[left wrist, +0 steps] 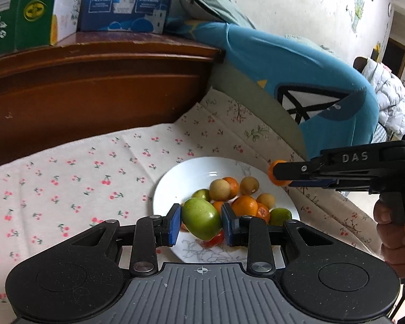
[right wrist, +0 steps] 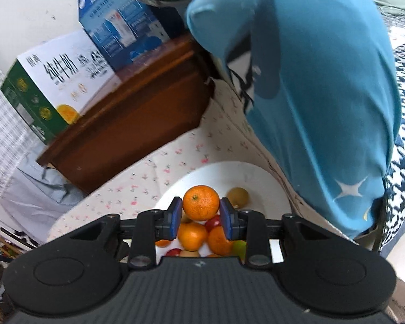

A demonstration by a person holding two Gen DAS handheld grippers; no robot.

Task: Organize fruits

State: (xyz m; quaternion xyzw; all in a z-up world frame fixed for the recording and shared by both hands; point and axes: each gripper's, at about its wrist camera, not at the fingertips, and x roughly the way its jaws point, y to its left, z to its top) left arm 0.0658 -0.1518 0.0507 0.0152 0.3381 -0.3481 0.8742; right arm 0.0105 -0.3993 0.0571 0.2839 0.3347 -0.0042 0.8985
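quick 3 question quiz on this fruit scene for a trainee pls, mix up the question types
1. True or false: the left tongs are shut on a green fruit.
2. Multiple choice: what do the right tongs hold? A) a red apple B) a mandarin orange C) nothing
3. Short answer: where do the other fruits lie, and what is under it?

Key
1. True: the blue pads press on both its sides.
2. B
3. On the white plate, which rests on the cherry-print cloth.
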